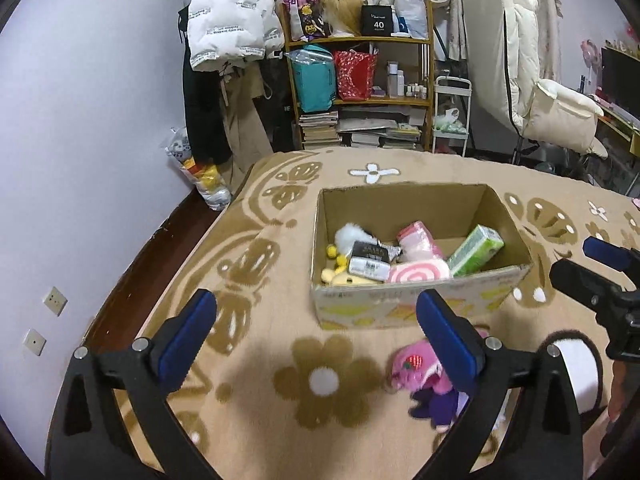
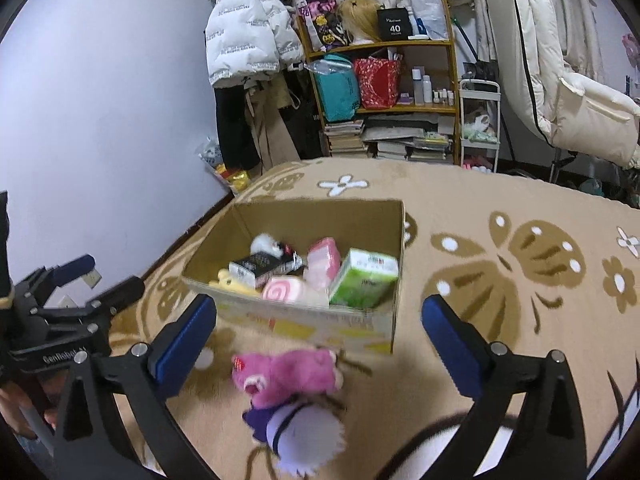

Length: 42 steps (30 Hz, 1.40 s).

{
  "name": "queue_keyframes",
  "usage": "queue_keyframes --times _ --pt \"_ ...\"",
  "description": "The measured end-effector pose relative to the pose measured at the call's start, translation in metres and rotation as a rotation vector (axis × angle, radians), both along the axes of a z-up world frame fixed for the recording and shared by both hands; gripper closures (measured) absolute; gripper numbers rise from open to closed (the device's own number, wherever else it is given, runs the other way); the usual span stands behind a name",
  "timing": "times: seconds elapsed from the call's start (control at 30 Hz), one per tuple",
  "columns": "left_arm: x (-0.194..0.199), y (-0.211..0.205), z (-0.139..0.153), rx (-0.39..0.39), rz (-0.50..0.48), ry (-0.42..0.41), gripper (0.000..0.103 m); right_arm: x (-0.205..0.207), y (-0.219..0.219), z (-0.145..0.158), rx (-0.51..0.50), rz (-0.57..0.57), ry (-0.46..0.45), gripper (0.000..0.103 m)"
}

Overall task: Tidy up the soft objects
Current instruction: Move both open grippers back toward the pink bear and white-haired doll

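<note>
An open cardboard box (image 1: 420, 304) (image 2: 320, 326) sits on the floral blanket. It holds a pink swirl roll (image 1: 418, 273) (image 2: 282, 290), a green tissue pack (image 1: 476, 250) (image 2: 364, 276), a pink pack (image 1: 418, 240), a yellow plush (image 1: 344, 278) and a white fluffy toy (image 1: 352, 235). A pink plush bear (image 2: 288, 372) (image 1: 416, 368) and a purple-and-white doll (image 2: 304, 436) lie in front of the box. My left gripper (image 1: 316, 344) is open and empty above the blanket, left of the bear. My right gripper (image 2: 320, 344) is open and empty, with the bear between its fingers.
A beige blanket (image 1: 328, 384) with brown flowers covers the bed. A black-and-white soft item (image 1: 576, 372) lies at the lower right. A cluttered wooden shelf (image 1: 360, 80), hanging coats and a white cart stand behind the bed. The wall is on the left.
</note>
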<state>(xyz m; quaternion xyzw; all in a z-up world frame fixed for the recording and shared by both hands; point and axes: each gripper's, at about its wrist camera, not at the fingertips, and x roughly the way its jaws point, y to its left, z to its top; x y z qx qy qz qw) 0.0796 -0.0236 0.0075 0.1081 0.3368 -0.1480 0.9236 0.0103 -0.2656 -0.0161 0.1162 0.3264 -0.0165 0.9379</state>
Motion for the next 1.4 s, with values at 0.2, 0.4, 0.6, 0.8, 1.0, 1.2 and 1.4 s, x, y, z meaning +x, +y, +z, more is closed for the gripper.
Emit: queue_keyframes --times 0.2,0.4,0.6,0.8,1.0,1.2,1.4 --pt "-0.018 0.012 -0.008 -0.007 0.020 0.034 0.003 -0.017 0.010 -0.009 -0.015 -0.007 0.050 0.000" --pt "-0.027 0.015 -0.017 -0.022 0.035 0.069 0.003 -0.024 0.019 -0.022 0.004 -0.010 0.107 0.000" --pt "-0.026 0.013 -0.029 -0.012 0.034 0.103 0.003 -0.019 0.021 -0.039 0.011 -0.009 0.180 0.000" --pt "-0.017 0.010 -0.048 -0.026 0.037 0.185 0.003 -0.009 0.015 -0.057 0.016 -0.044 0.256 0.000" --pt "-0.007 0.003 -0.062 -0.021 0.031 0.224 0.003 0.000 0.008 -0.075 0.061 -0.047 0.327 0.000" --pt "0.004 -0.007 -0.072 -0.022 0.009 0.250 0.003 0.012 0.016 -0.094 0.060 -0.009 0.403 0.002" --pt "0.013 -0.015 -0.082 -0.021 0.003 0.269 0.003 0.018 0.020 -0.112 0.089 0.029 0.472 0.003"
